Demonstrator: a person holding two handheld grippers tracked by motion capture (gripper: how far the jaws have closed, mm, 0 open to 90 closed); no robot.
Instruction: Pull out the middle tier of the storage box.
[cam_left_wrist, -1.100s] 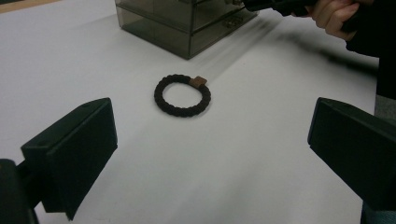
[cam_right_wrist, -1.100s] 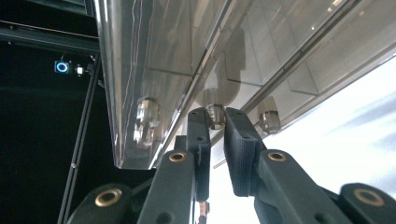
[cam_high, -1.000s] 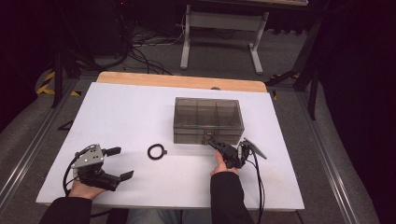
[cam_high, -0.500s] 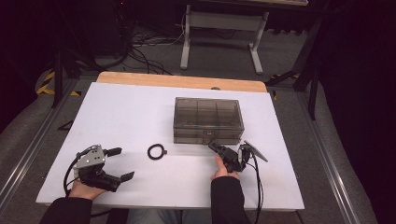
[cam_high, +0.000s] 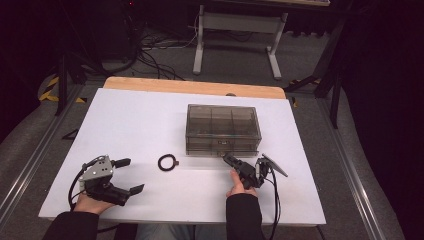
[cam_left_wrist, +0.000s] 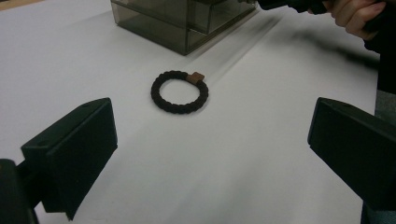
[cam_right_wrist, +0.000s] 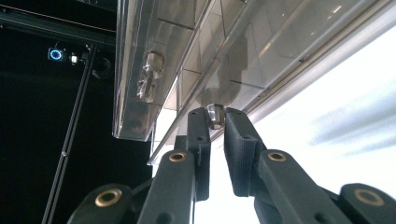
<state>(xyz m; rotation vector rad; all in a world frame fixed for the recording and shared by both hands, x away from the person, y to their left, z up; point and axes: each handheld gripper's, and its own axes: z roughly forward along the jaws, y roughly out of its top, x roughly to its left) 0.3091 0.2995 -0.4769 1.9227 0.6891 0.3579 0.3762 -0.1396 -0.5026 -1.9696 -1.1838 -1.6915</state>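
The right gripper (cam_high: 231, 161) lies rolled on its side, forearm low over the tabletop (cam_high: 145, 115), its 2 fingers (cam_right_wrist: 200, 135) clamped on a small metal knob (cam_right_wrist: 215, 115) on the lower drawer front of the smoky clear box (cam_high: 222, 127). A 2nd knob (cam_right_wrist: 149, 77) sits just beyond the fingers. The left gripper (cam_high: 131, 176) rests level, fingers (cam_left_wrist: 74, 149) wide apart, the black braided ring (cam_left_wrist: 179, 92) lying ahead between them, untouched.
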